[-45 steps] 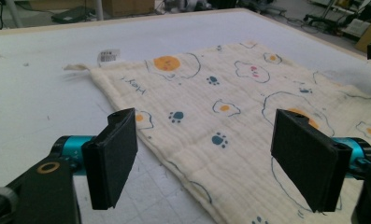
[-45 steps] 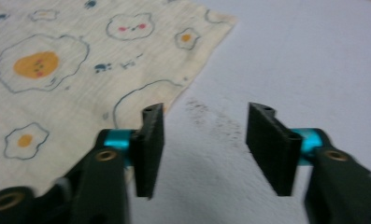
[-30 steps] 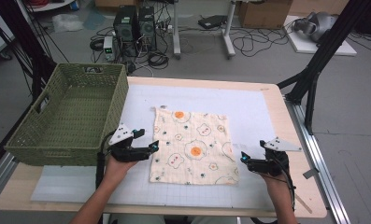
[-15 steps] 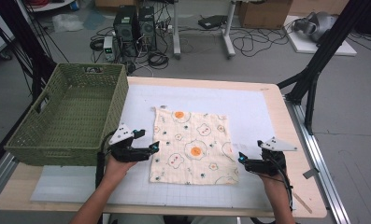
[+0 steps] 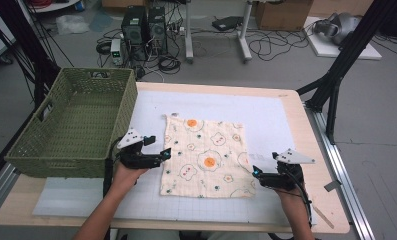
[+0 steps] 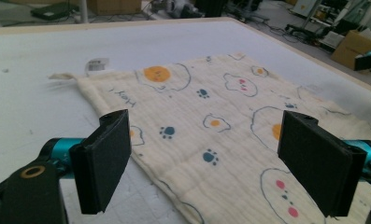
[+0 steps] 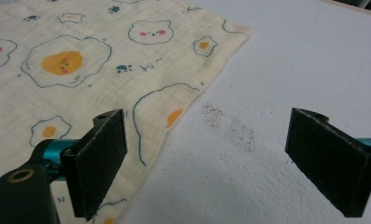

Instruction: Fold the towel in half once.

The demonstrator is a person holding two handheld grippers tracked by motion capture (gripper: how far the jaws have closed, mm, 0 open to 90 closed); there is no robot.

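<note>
Green woven basket [image 5: 73,125] is seen on the table [image 5: 266,95], left of the left gripper [image 5: 165,152]. Left gripper jaws are held wide and have just been opening; nothing is clamped between them. Cream cloth [image 5: 206,155], printed with fried eggs and paw marks, lies flat on the white mat [image 5: 266,120], its left edge running under and just ahead of the left fingers [image 6: 103,163]. Cloth's right edge is found just beside the right gripper [image 5: 256,173], passing below its left finger [image 7: 99,158]. Right jaws are likewise spread wide, with bare mat between them and nothing held.
</note>
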